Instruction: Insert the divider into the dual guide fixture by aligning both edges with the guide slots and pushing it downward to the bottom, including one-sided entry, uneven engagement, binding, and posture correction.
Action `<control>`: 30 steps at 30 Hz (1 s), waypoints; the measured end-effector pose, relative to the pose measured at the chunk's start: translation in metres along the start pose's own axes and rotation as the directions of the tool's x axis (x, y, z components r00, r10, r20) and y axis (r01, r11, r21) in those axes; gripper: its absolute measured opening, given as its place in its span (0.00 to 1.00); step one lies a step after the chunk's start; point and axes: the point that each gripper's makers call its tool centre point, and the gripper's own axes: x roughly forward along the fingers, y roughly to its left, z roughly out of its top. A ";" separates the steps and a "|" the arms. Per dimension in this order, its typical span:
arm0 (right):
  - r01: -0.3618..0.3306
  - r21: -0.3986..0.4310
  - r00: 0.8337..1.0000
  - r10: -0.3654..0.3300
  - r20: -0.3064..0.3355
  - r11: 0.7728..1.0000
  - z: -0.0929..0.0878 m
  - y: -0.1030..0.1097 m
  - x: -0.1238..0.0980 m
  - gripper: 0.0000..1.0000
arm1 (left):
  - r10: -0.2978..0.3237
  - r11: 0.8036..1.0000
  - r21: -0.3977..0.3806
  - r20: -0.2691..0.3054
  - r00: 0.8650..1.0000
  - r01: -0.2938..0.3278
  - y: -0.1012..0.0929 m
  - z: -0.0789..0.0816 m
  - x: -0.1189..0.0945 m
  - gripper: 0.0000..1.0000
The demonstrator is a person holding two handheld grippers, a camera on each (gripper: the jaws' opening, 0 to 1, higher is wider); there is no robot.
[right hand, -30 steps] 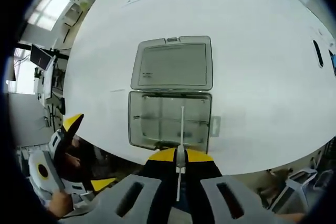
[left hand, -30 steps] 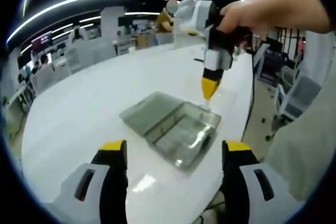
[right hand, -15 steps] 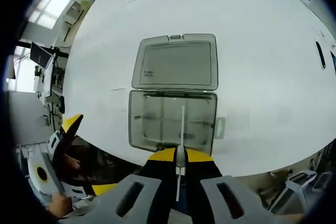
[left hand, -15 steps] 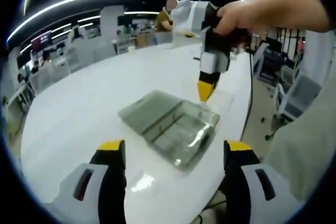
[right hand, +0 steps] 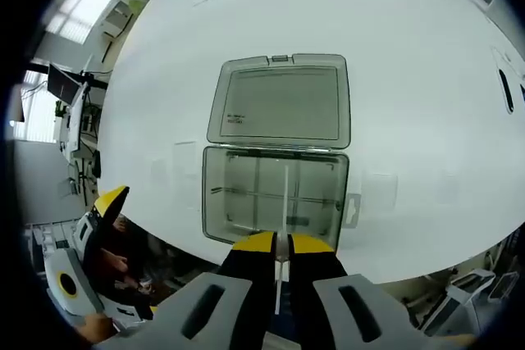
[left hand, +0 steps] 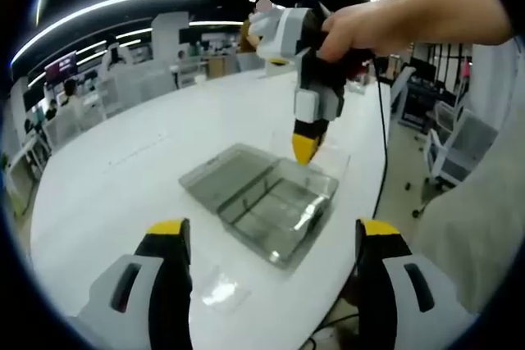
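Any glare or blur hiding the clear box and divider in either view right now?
Left gripper view: ceiling lights glint on the clear plastic box, edges soft; the right gripper hangs above it. Right gripper view: even light, the thin clear divider shows edge-on, faint against the white table.

Left gripper view looks low across the table; right gripper view looks straight down (both share the box (left hand: 262, 202)).

Handheld grippers in white, black and yellow

The left gripper (left hand: 268, 239) is showing white shells with dark oval slots, black fingers (left hand: 169, 284) and yellow tips. The right gripper (right hand: 278, 245) is wearing the same colours, and a bare hand (left hand: 385, 22) is gripping its black handle, a dark cable trailing below.
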 end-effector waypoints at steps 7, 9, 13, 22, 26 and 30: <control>-0.003 0.002 1.000 0.003 0.000 1.000 0.004 -0.002 0.006 0.00 | -0.002 1.000 -0.006 -0.009 1.000 0.002 -0.002 -0.003 0.002 0.82; 0.000 0.001 1.000 0.000 0.001 1.000 0.004 -0.003 0.008 0.00 | -0.002 1.000 -0.009 -0.012 1.000 0.002 -0.002 -0.004 0.002 0.82; -0.003 0.003 1.000 0.003 -0.002 1.000 0.005 -0.004 0.011 0.00 | -0.002 1.000 -0.010 -0.015 1.000 0.002 -0.002 -0.006 0.003 0.82; -0.002 0.010 1.000 0.002 -0.009 1.000 0.009 -0.007 0.018 0.00 | 0.001 1.000 -0.016 -0.021 1.000 -0.001 -0.002 -0.007 0.004 0.82; 0.000 0.013 1.000 0.001 -0.014 1.000 0.008 -0.008 0.021 0.00 | 0.000 1.000 -0.019 -0.024 1.000 0.000 -0.002 -0.008 0.004 0.83; -0.002 0.016 1.000 0.003 -0.019 1.000 0.008 -0.009 0.024 0.00 | -0.013 1.000 -0.023 -0.024 1.000 0.013 -0.003 -0.009 0.006 0.85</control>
